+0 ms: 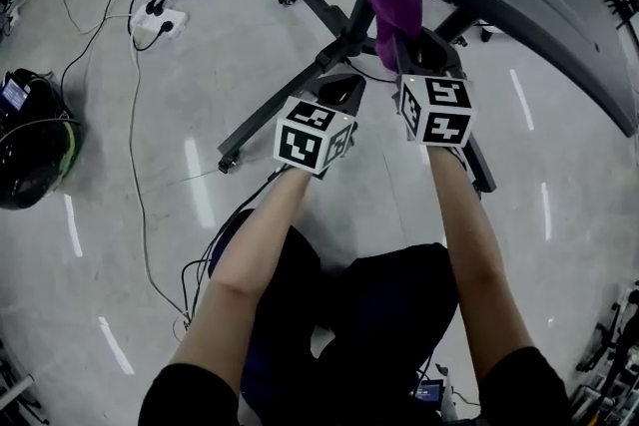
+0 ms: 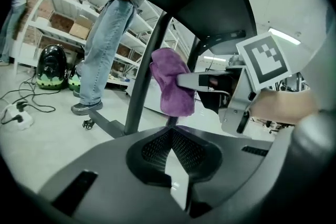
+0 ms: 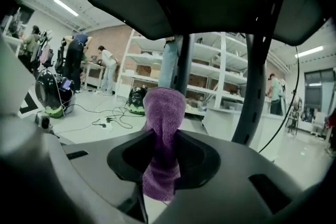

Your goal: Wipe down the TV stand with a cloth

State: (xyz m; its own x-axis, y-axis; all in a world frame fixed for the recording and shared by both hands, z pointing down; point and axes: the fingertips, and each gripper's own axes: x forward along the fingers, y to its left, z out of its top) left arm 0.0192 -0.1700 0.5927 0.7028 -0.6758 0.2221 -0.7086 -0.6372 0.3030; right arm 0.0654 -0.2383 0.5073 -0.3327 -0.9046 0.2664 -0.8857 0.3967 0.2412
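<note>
Purple cloth (image 3: 164, 107), clamped in the right gripper (image 3: 164, 139), hung beside the TV stand (image 1: 356, 10) post; left gripper (image 2: 170, 136) closed, empty; wiping apparently barely begun.

Bright, even light falls from ceiling strip lamps (image 3: 65, 6) above the TV stand (image 1: 339, 40), and it glares as pale bars on the glossy floor (image 1: 200, 190) either side of the stand. Shadows under the stand are faint. Its top shows near-black against the room. Lines bend away from the stand toward dark corners. The cloth (image 3: 164, 113) by the stand is sharp, while the bodies of the left tool (image 2: 170, 135) and right tool (image 3: 164, 139) blur
</note>
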